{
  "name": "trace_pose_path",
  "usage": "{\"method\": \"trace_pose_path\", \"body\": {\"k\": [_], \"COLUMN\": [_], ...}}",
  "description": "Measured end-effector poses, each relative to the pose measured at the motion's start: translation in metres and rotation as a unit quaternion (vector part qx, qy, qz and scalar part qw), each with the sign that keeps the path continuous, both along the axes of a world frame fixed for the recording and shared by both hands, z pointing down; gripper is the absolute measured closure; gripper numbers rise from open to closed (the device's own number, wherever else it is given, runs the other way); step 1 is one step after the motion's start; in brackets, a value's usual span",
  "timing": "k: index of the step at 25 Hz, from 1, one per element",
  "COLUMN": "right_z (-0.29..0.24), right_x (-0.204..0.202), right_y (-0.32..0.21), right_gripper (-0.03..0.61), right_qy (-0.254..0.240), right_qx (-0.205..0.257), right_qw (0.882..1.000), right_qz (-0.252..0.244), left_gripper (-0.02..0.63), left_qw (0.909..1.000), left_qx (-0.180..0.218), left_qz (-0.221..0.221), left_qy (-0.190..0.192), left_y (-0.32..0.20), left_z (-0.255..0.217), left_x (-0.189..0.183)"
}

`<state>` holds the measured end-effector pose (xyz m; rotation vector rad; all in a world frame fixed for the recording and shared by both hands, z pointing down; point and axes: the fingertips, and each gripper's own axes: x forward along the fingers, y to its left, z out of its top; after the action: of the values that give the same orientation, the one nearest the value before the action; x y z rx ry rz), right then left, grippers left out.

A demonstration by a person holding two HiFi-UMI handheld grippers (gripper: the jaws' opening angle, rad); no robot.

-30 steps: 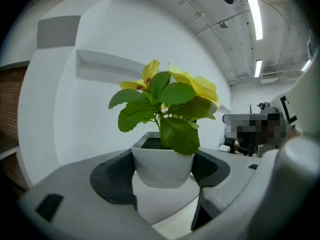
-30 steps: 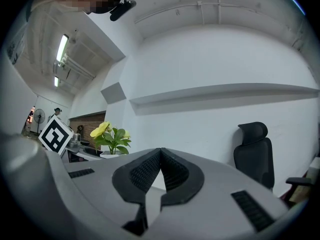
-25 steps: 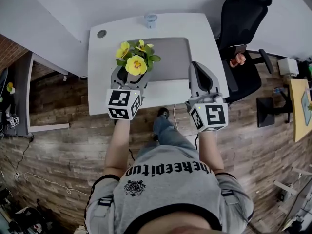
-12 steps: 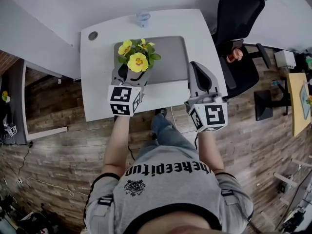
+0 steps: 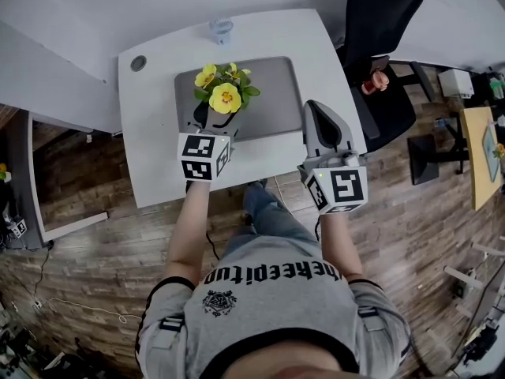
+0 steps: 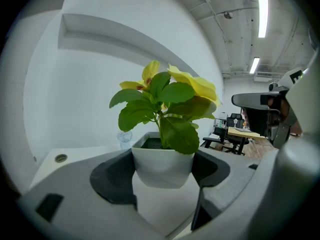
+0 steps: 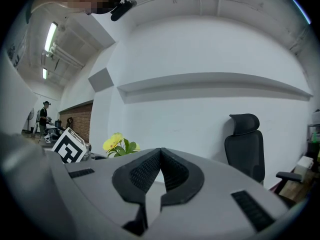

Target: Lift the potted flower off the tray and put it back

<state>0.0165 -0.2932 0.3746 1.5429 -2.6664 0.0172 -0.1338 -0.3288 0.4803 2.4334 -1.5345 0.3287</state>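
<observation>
The potted flower has yellow blooms and green leaves in a small white pot. My left gripper is shut on the pot, one jaw on each side, over the left part of the grey tray. In the left gripper view the pot's base seems to hang just above the surface. My right gripper is shut on nothing, its tips touching, at the tray's right edge. The flower shows to its left.
The white table carries a small clear glass at its far edge and a cable hole at the far left. A black office chair stands right of the table. Wooden floor lies around it.
My left gripper has carried the potted flower away from me and further in over the tray. The right gripper has stayed shut in about the same place.
</observation>
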Motion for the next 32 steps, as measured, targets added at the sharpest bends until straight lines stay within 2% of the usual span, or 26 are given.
{"method": "trace_pose_path", "body": {"k": [21,32], "right_z": [0.023,0.031], "right_x": [0.005,-0.004], "right_y": [-0.025,-0.042], "right_gripper": [0.575,0.577], "right_qy": [0.014,0.020], "right_qx": [-0.029,-0.038], "right_qw": [0.999,0.999], "right_qz": [0.030,0.023], "left_gripper": [0.273,0.273], "left_qw": [0.9975,0.9959], "left_qx": [-0.054,-0.072], "left_qz": [0.035,0.037], "left_qy": [-0.030,-0.039], "left_y": [-0.048,-0.064], "left_z": [0.066,0.091], "left_x": [0.018,0.020]}}
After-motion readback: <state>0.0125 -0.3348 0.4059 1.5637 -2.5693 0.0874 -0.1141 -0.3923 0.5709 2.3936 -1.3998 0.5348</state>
